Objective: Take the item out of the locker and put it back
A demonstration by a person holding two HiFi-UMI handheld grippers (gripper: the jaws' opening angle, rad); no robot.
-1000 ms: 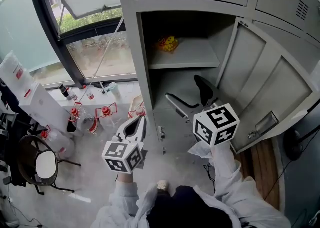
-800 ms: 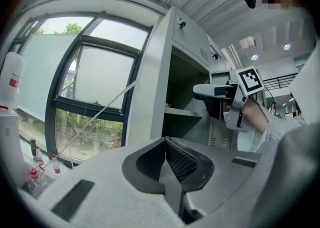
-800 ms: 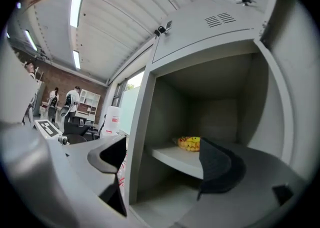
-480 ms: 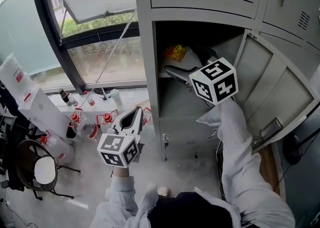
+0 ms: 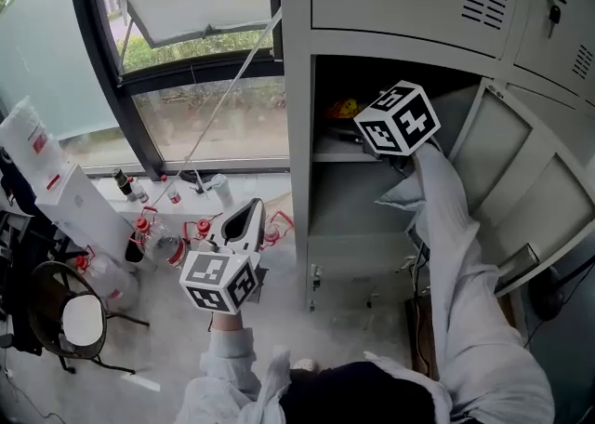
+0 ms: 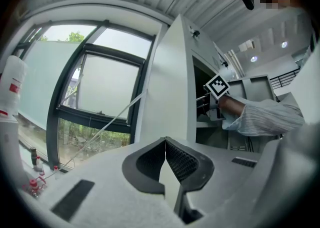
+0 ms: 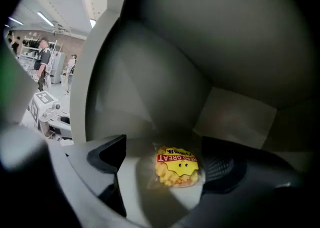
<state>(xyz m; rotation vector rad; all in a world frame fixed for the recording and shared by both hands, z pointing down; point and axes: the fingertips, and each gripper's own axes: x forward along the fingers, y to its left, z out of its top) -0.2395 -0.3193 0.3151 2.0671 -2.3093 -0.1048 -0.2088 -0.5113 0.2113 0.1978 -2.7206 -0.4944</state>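
Note:
A clear snack bag (image 7: 177, 166) of yellow pieces with a red and yellow label lies on the upper shelf (image 5: 346, 155) of the open grey locker (image 5: 296, 134). In the head view the snack bag (image 5: 345, 108) shows as a yellow spot at the back of that shelf. My right gripper (image 7: 166, 163) reaches into the compartment and stands open, one jaw on each side of the bag, not closed on it. From the head view, my right gripper (image 5: 348, 127) is mostly behind its marker cube. My left gripper (image 6: 165, 144) is shut on nothing, held low outside the locker (image 5: 244, 225).
The locker door (image 5: 521, 190) hangs open at the right. A lower compartment (image 5: 358, 208) lies under the shelf. Left of the locker is a window (image 5: 186, 50); below it stand several red-capped bottles (image 5: 153, 227), a white box (image 5: 56, 180) and a round stool (image 5: 82, 318).
My right gripper has risen from in front of the lower compartment and gone into the upper shelf, up to the snack bag. The left gripper has hardly moved.

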